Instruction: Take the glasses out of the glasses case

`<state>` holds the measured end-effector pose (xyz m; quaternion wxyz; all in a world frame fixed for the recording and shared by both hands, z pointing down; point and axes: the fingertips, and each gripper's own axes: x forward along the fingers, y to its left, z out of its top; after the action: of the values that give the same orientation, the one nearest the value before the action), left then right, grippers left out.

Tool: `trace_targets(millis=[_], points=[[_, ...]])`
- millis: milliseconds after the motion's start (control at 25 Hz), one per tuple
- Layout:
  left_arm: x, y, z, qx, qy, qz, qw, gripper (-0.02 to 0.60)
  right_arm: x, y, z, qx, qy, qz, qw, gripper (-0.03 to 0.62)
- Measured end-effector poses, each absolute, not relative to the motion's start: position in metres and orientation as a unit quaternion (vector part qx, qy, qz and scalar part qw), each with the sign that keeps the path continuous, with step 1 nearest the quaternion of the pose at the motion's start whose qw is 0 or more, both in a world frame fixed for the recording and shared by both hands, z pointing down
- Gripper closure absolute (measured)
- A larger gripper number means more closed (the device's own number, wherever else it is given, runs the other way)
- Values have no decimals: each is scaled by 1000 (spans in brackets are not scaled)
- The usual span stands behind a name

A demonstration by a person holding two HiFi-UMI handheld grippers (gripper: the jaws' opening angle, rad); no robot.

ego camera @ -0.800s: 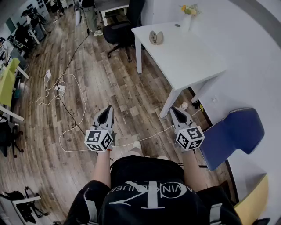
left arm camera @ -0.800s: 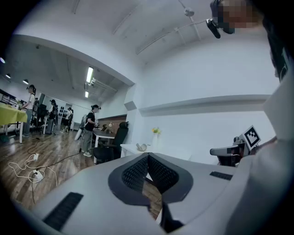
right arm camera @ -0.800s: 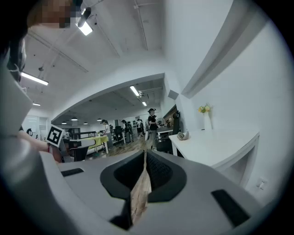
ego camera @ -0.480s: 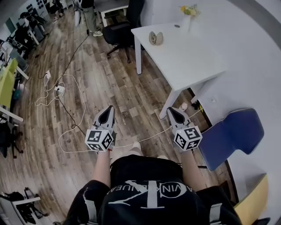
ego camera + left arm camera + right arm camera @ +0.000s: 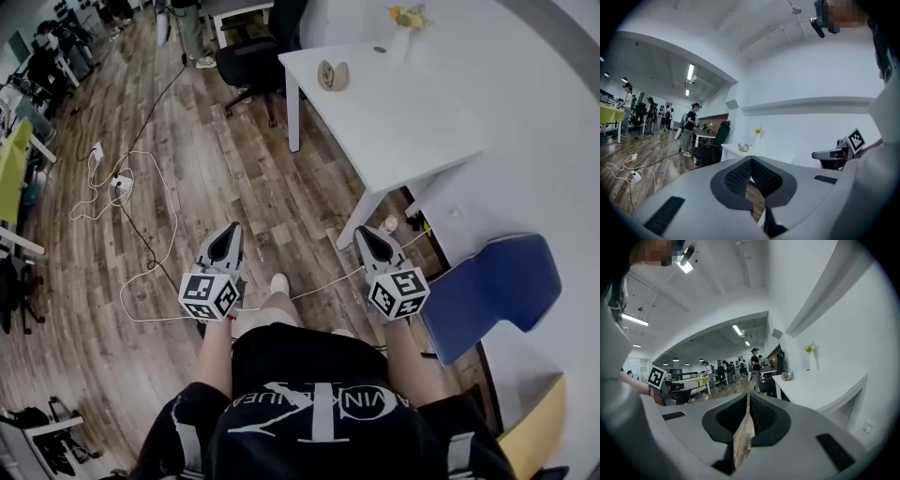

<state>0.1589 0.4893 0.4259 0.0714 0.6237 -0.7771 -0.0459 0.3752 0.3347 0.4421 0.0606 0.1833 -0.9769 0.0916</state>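
Wood-plank office flooring (image 5: 244,187) is stretching out beneath the person, who is standing near a white rectangular table (image 5: 412,122) at the right. The grey left gripper (image 5: 232,230) and the grey right gripper (image 5: 364,232) are hovering side by side, each with jaws pressed together on nothing. A beige clamshell glasses case (image 5: 331,76) is sitting at the table's far end (well apart from both grippers).

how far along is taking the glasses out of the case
Nothing looks done yet. The glasses case sits on the white table, untouched and too small to tell whether glasses are inside. In hand: nothing. The left gripper and right gripper are both shut and empty, held over the wood floor short of the table. Left: reach the case, grip the glasses and lift them out.
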Motion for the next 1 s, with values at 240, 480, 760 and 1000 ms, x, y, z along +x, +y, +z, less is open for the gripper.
trace_targets(millis=[240,480,760,1000], points=[[125,438,437,637,-766,-49,75,568,344,291,447,197,-974,91,62,557],[71,375,434,650,-754,-53,82,568,295,234,441,219,-968,112,49,557],[13,322,439,665,-738,-41,106,568,236,194,443,232,-960,147,50,553],[-18,281,444,682,-721,-37,120,568,208,163,454,254,-950,173,59,493]])
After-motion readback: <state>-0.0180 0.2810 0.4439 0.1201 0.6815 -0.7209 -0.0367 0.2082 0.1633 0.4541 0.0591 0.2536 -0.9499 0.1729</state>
